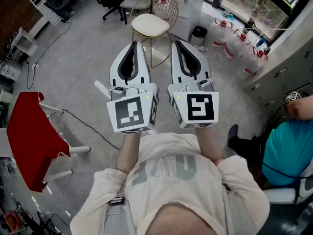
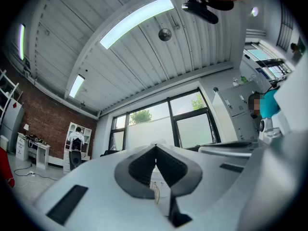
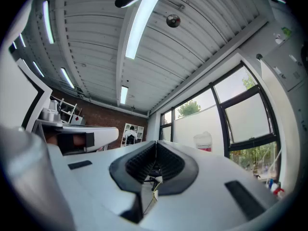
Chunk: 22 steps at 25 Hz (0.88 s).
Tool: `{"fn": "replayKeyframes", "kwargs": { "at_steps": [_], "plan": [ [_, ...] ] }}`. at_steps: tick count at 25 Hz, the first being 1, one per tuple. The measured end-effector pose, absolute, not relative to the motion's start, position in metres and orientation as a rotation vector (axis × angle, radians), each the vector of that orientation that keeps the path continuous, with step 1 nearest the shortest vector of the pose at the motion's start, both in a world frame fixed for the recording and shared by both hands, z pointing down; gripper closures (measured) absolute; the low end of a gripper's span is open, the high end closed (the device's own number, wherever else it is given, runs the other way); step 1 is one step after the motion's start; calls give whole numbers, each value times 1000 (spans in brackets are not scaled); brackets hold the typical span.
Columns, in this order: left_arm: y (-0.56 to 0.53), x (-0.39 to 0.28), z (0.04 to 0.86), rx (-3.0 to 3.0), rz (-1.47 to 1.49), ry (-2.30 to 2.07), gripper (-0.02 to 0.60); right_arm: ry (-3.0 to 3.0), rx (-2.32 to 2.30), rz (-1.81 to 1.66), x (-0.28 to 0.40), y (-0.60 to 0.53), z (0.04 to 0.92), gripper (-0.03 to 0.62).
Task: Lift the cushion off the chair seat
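Note:
A round cream cushion [image 1: 149, 24] lies on the seat of a gold wire chair [image 1: 166, 6] standing on the grey floor ahead of me. Both grippers are held side by side in front of my chest, well short of the chair and above the floor. My left gripper [image 1: 135, 44] is shut with nothing between its jaws, its tips meeting in the left gripper view [image 2: 155, 146]. My right gripper [image 1: 175, 43] is likewise shut and empty, its tips together in the right gripper view [image 3: 155, 142]. Both gripper views look mostly up at the ceiling and windows.
A red-covered stand [image 1: 29, 136] is at the left with a cable running from it. Large water bottles [image 1: 234, 43] line the right wall by grey cabinets. A seated person in a teal shirt [image 1: 288, 151] is at the right. A white cabinet [image 1: 188, 4] stands behind the chair.

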<state>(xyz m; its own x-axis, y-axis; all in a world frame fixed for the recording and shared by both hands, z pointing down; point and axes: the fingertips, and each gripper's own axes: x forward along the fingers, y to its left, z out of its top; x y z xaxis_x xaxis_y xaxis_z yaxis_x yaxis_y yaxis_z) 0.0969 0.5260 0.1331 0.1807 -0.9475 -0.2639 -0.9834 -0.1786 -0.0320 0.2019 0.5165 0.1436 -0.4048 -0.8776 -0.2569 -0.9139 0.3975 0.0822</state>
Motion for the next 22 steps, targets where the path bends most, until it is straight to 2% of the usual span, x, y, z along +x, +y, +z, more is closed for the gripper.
{"fn": "replayKeyframes", "kwargs": {
  "at_steps": [13,22],
  "plan": [
    [514,84,133,-2216,295,1950,569,2477,-1561,353,212,511,134,577],
    [502,76,153,-2195,231,2022,571,2471,-1564,237,224,487,152,577]
  ]
}}
